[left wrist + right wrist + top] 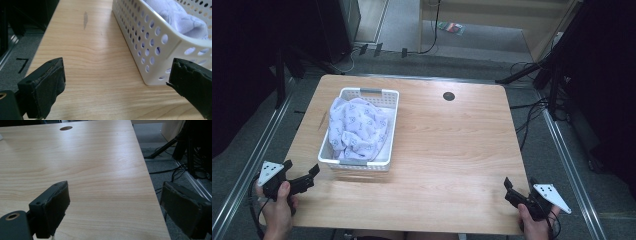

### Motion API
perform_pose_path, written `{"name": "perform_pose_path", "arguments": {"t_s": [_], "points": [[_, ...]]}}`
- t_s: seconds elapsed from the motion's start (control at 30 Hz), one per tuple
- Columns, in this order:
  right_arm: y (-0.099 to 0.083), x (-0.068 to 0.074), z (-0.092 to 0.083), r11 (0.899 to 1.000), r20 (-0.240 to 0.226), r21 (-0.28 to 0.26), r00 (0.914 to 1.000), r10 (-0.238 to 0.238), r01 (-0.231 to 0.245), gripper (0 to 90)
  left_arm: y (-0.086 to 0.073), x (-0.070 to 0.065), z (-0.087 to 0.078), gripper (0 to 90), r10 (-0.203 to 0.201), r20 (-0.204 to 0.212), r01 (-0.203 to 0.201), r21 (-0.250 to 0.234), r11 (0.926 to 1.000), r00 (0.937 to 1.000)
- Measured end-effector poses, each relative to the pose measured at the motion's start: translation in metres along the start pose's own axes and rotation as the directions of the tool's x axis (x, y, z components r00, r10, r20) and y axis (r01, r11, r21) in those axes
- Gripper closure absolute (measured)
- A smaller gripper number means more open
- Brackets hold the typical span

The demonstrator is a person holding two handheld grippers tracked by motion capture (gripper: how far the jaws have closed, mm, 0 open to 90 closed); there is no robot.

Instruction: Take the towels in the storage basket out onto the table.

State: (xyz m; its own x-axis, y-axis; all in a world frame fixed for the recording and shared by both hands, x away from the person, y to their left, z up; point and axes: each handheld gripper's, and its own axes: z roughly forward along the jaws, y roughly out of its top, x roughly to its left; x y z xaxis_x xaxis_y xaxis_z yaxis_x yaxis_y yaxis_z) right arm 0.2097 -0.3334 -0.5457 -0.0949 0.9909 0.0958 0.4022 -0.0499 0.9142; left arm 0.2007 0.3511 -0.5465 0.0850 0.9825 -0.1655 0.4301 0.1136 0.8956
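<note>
A white perforated basket stands on the left half of the wooden table, holding a crumpled pale lilac patterned cloth. My left gripper rests at the front left corner, held by a hand, open and empty, a little short of the basket's near left corner. In the left gripper view the basket with the cloth lies ahead to the right, between the wide-spread jaws of the left gripper. My right gripper hovers at the front right corner, open and empty; the right gripper looks over bare wood.
A round cable hole sits near the table's far edge. A dark mark stains the wood left of the basket. Grey carpet, metal rails, cables and dark stands surround the table; the right edge drops to the floor.
</note>
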Motion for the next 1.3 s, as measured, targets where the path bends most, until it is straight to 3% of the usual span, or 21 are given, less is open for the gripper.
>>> {"name": "perform_pose_path", "arguments": {"t_s": [0.13, 0.33, 0.7, 0.83, 1.07, 1.2, 1.3], "points": [[0.0, 0.001, 0.001, 1.0, -0.002, 0.014, 1.0, -0.006, 0.006, 9.5, 0.007, 0.001, -0.008, 0.0, -0.039, 0.001, 0.039, -0.02, 0.999, 0.9992], [0.001, 0.001, 0.002, 1.0, -0.006, 0.021, 0.9999, -0.009, 0.009, 9.5, 0.031, -0.013, -0.016, 0.0, -0.021, 0.011, 0.022, -0.023, 0.9995, 0.9997], [0.001, 0.001, 0.002, 1.0, -0.007, 0.018, 0.9999, -0.011, 0.012, 9.1, 0.07, -0.052, -0.009, 0.0, 0.08, 0.075, -0.084, 0.045, 0.9955, 0.9939], [0.001, 0.001, 0.002, 1.0, -0.006, 0.021, 1.0, -0.008, 0.008, 9.1, 0.089, -0.064, 0.0, 0.0, 0.094, 0.084, -0.101, 0.082, 0.9915, 0.992], [0.001, 0.001, 0.002, 1.0, -0.008, 0.022, 1.0, -0.004, 0.004, 9.1, 0.118, -0.085, 0.027, 0.0, 0.141, 0.097, -0.157, 0.177, 0.9715, 0.9852], [0.001, 0.0, 0.002, 1.0, -0.008, 0.02, 1.0, -0.003, 0.003, 9.1, 0.125, -0.095, 0.045, 0.0, 0.172, 0.095, -0.19, 0.235, 0.9533, 0.9806], [0.001, 0.001, 0.002, 1.0, -0.008, 0.021, 0.9999, -0.006, 0.006, 9.1, 0.128, -0.102, 0.061, 0.0, 0.189, 0.104, -0.212, 0.295, 0.9317, 0.9765]]}}
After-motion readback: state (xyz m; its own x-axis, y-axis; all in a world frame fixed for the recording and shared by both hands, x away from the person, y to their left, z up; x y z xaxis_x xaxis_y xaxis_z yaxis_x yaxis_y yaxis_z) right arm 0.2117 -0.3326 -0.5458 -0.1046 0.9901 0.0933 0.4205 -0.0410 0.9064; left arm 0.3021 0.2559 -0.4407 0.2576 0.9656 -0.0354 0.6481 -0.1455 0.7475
